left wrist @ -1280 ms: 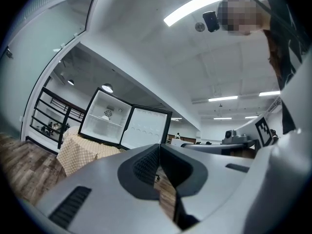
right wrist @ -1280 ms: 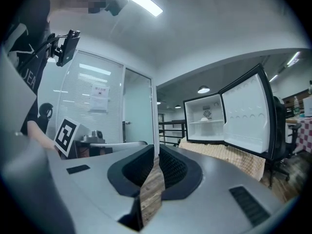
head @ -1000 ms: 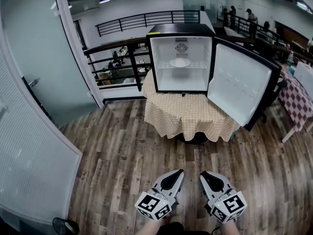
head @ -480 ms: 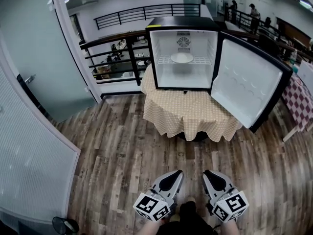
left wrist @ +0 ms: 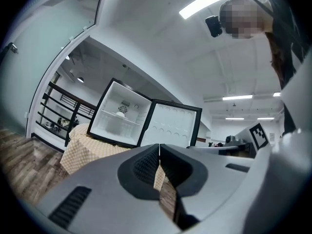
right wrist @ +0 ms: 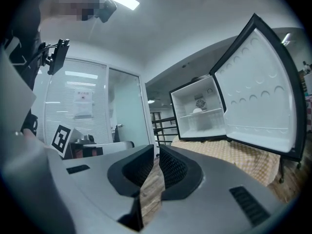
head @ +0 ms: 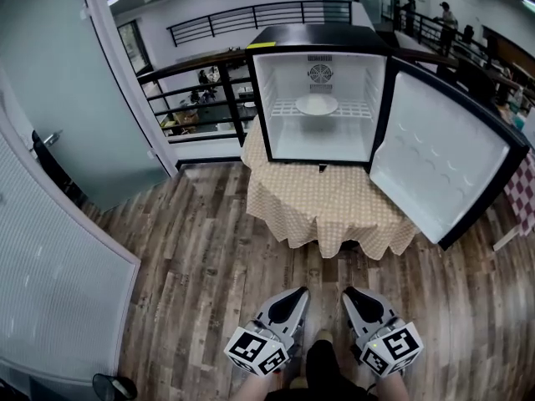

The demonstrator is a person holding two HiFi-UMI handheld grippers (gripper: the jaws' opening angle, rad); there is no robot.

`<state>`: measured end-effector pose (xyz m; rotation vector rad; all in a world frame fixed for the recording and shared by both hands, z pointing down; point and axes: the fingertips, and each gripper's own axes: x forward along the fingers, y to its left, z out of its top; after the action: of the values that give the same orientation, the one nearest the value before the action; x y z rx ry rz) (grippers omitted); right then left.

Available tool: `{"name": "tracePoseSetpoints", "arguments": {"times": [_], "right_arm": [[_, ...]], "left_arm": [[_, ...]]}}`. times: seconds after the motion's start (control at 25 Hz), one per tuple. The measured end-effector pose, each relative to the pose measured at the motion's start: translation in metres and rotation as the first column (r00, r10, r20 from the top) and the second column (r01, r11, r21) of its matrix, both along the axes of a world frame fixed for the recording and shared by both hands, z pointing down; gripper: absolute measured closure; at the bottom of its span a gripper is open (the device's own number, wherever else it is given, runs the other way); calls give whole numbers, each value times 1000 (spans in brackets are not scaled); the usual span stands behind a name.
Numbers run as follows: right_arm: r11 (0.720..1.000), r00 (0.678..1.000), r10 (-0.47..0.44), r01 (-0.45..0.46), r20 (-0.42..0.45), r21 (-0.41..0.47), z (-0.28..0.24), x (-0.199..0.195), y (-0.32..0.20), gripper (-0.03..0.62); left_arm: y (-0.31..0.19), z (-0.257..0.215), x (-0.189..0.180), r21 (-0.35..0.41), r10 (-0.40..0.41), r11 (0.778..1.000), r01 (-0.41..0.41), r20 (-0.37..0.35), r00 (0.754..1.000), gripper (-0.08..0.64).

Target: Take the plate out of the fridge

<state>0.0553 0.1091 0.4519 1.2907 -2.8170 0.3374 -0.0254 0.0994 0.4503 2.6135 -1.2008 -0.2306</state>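
Plate (head: 317, 104) sits on the shelf inside the fridge (head: 318, 36), well ahead of both sets of fingers, and the door (head: 435, 157) is already swung open. Left gripper (head: 292, 301) and right gripper (head: 354, 299) hang low over the floor, fingers pressed together on nothing. Approach, grasp and removal all remain.

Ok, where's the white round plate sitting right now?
In the head view, upper centre: the white round plate lies on the wire shelf inside the open black mini fridge, just below its rear fan.
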Motion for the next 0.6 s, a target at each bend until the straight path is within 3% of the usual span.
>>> {"name": "tracePoseSetpoints", "arguments": {"times": [0.6], "right_arm": [[1000, 1000, -10, 11, -8, 20, -17, 35, -139, 538]], "left_arm": [[-139, -21, 54, 37, 37, 999, -37, -3, 999, 548]]}}
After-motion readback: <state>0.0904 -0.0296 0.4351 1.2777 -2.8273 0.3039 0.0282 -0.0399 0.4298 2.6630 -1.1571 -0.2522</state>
